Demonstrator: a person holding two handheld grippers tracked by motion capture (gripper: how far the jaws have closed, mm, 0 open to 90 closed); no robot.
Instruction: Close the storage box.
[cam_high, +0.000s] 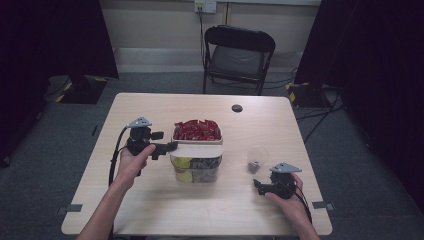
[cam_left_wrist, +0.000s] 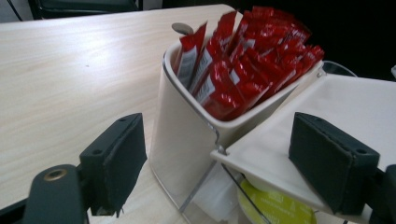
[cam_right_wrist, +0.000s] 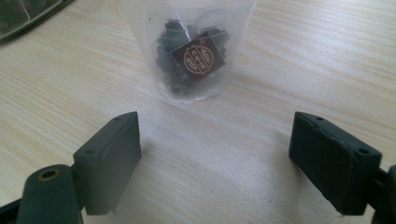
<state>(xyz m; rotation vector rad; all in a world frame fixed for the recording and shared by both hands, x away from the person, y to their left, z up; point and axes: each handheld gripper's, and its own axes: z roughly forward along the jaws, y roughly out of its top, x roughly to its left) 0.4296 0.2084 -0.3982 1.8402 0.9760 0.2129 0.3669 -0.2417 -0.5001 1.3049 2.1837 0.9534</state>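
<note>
Condiment organiser (cam_high: 197, 155) at desk centre: white upper bin packed with upright red sachets (cam_high: 197, 129), a flat white lid or shelf (cam_high: 198, 149) across its front, and clear lower compartments below holding a yellow item and dark items, too small to identify.

Left gripper (cam_high: 168, 146) at the organiser's left side, held in the person's left hand (cam_high: 131, 162). Jaws released, spread wide. In the left gripper view the white bin (cam_left_wrist: 187, 126) stands between and just ahead of the jaws; the red sachets (cam_left_wrist: 243, 60) fan up out of it, above jaw level. The flat white lid (cam_left_wrist: 336, 112) slopes away ahead of the right-hand jaw, that jaw overlapping its near edge; contact cannot be told. A yellow round label (cam_left_wrist: 273, 207) shows through the clear wall low between the jaws. Left-hand jaw is over bare desk (cam_left_wrist: 70, 79), clear of the bin.

Right gripper (cam_high: 258, 187) near the desk's right front, in the right hand (cam_high: 292, 200). Jaws released, wide apart, nothing between them but wood grain. Ahead of the jaws, apart from them, stands a clear plastic cup (cam_right_wrist: 191, 46) holding a dark tea bag with a brown square tag (cam_right_wrist: 198, 56). In the high view the cup (cam_high: 257, 161) sits just beyond that gripper, to the right of the organiser and apart from it.

Beyond the desk (cam_high: 150, 200): a small dark round spot (cam_high: 237, 108) on the far desktop, a black folding chair (cam_high: 237, 57) at the far edge, grey carpet, and dark curtains at both sides.
</note>
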